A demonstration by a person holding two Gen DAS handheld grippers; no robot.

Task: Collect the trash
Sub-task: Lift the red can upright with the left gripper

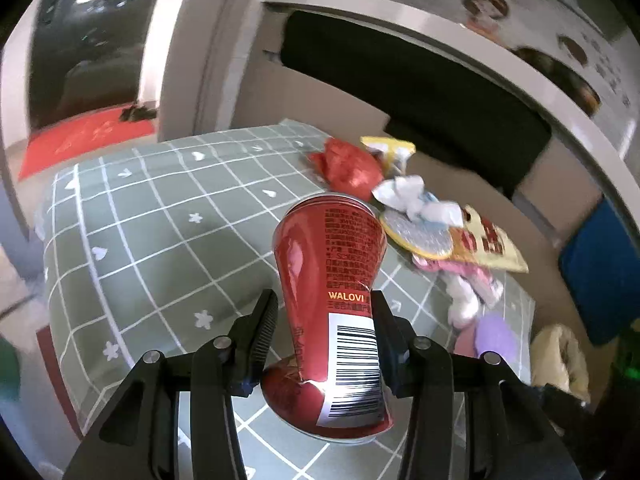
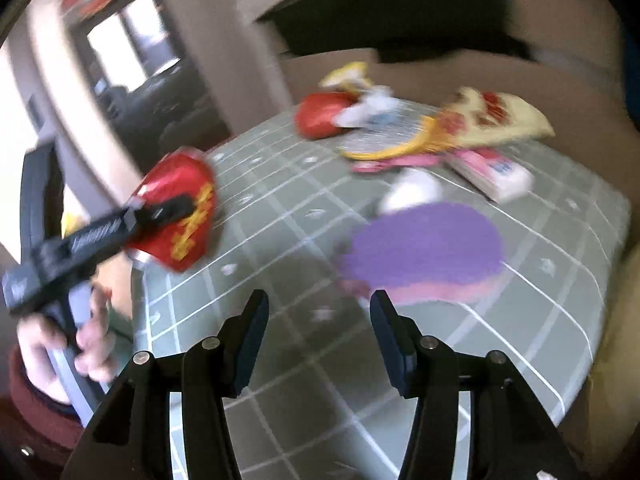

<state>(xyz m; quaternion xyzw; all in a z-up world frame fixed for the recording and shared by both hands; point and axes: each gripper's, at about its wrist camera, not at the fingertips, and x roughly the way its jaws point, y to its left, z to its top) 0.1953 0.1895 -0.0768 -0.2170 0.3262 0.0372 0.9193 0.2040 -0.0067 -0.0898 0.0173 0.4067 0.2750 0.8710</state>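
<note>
Left gripper [image 1: 324, 332] clamps the dented red can [image 1: 332, 300] at mid-body between its jaws; the thin, light shell likely crushes, so hold gently.

Right gripper [image 2: 318, 332] stands open and empty above the bench [image 2: 280, 360]; the soft purple wrapper [image 2: 424, 248] lies just ahead.

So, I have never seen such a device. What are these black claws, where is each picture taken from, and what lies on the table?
No robot here: a person holds a two-finger grabber in each hand, each carrying a camera that looks along its fingers. In the left camera's picture, the left gripper clamps a dented red can. In the right camera's picture, the right gripper is open and empty above the green checked tablecloth. On the cloth lie snack wrappers, crumpled tissue and a purple disc.
</note>
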